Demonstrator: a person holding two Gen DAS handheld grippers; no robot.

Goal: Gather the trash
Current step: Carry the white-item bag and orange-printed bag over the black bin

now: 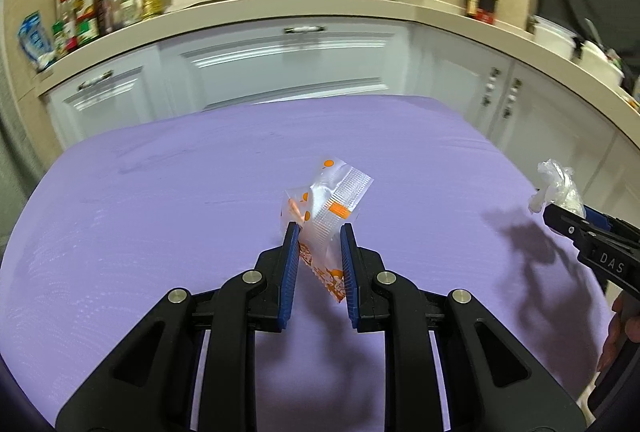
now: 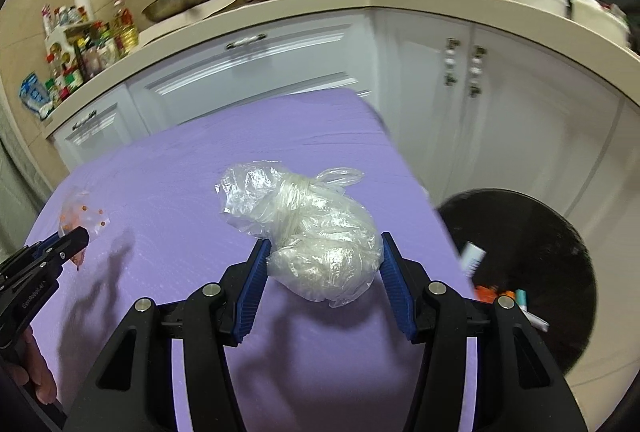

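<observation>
My left gripper (image 1: 319,232) is shut on a clear snack wrapper (image 1: 328,204) with orange dots and holds it above the purple table (image 1: 160,212). In the right wrist view that same wrapper (image 2: 86,216) shows at the far left, in the left gripper (image 2: 76,236). A knotted clear plastic bag (image 2: 316,236) sits between the blue pads of my right gripper (image 2: 323,242), which is shut on it and carries it over the table's right side. From the left wrist view the bag (image 1: 558,188) and right gripper (image 1: 560,216) appear at the right edge.
A black trash bin (image 2: 532,232) with several scraps inside stands on the floor right of the table (image 2: 180,172). White cabinets (image 1: 288,64) and a beige counter (image 1: 280,12) with bottles, a pan and a pot run behind the table. A hand (image 2: 38,372) shows at lower left.
</observation>
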